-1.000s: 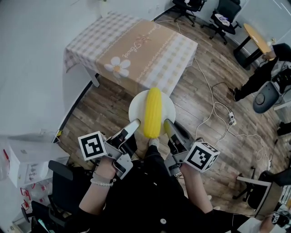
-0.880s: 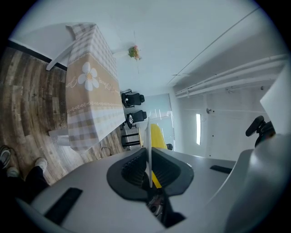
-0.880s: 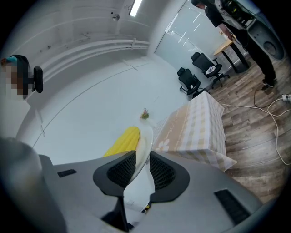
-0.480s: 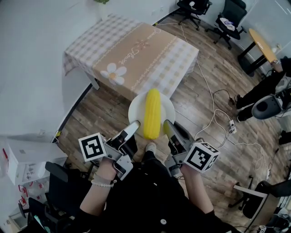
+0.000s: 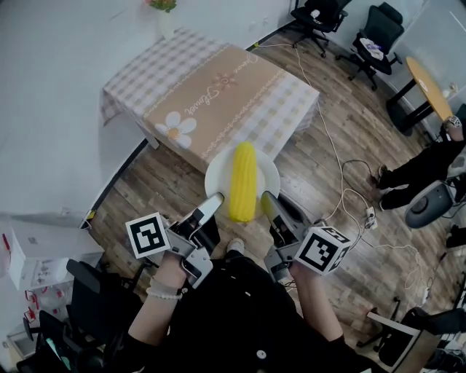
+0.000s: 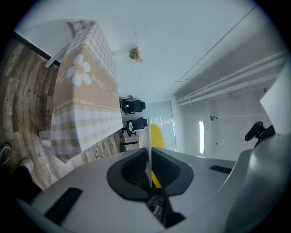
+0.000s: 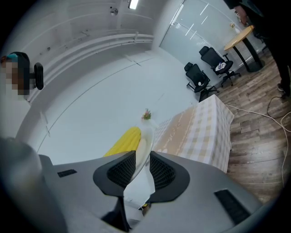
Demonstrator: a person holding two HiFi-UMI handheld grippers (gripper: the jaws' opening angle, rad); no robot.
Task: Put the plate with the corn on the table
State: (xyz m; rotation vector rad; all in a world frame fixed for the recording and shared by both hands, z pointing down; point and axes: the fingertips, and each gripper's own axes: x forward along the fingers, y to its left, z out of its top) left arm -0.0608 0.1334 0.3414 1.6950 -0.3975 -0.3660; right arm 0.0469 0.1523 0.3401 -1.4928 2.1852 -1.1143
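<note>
A white plate with a yellow corn cob lying on it is held in the air over the wood floor, just short of the table. My left gripper is shut on the plate's near left rim. On the near right rim my right gripper is also shut. In the left gripper view the plate's edge stands between the pads with the corn beyond. The right gripper view shows the plate's rim clamped the same way, the corn to its left.
The table carries a checked cloth with a daisy print and a small flower vase at its far corner. Cables run over the floor to the right. Office chairs and a person are at the right. Boxes stand at the left.
The table has slid a little lower and nearer in the head view, and the person at the right sits lower in it. Both grips on the plate are unchanged.
</note>
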